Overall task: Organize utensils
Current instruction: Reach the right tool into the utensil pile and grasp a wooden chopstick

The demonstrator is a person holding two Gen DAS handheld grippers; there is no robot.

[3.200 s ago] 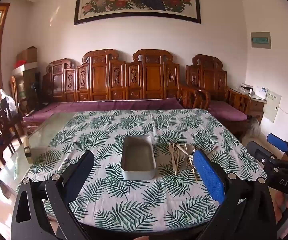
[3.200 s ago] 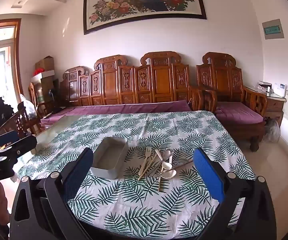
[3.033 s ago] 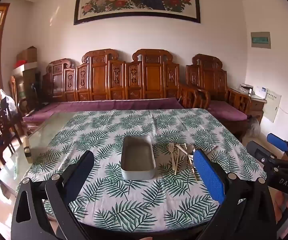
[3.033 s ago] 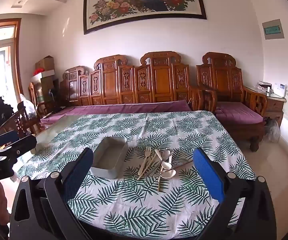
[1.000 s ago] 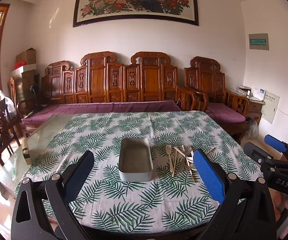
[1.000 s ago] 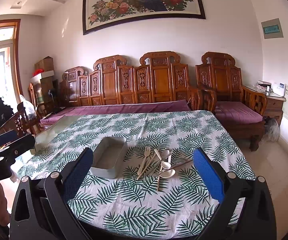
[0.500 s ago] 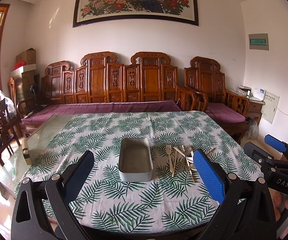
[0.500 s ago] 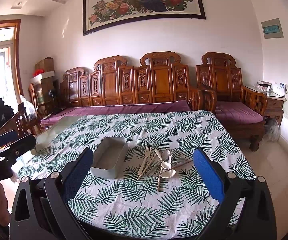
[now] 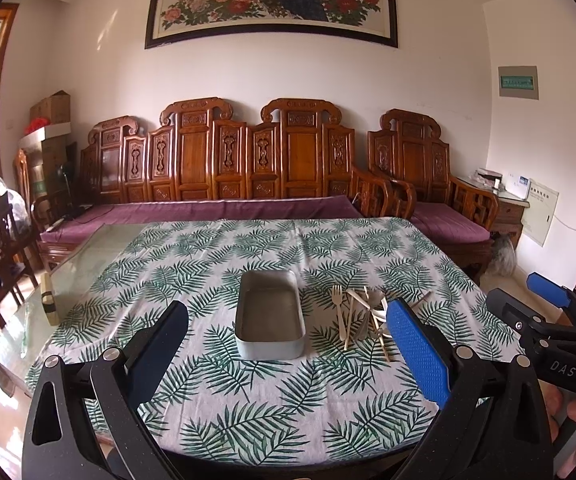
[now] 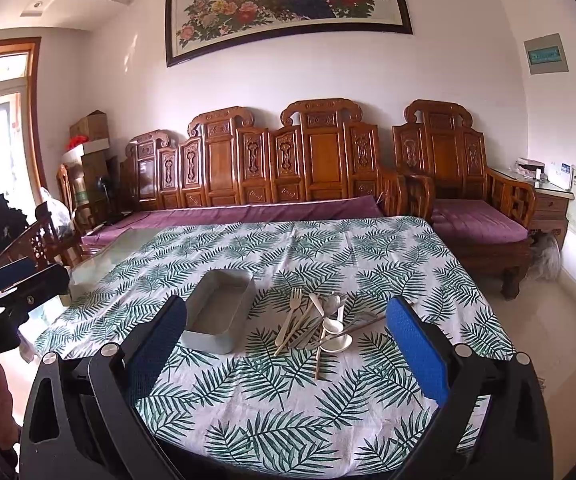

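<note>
A matt grey metal tray [image 9: 270,316] and pale wooden and shiny metal utensils [image 10: 319,326] are seen on a leaf-printed cloth [image 9: 248,380]; glossy carved wood benches [image 9: 248,160] and dimpled blue gripper pads [image 10: 415,348] are shown.

near cloth [image 9: 272,412] bare | tin [image 9: 268,316], utensil heap [image 10: 319,326] mid-table

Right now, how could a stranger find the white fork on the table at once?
Start at the grey metal tray in the middle of the leaf-print tablecloth. Just to its right lies a pile of utensils. The white fork is the piece nearest the tray, its prongs pointing toward the wooden sofa.
</note>
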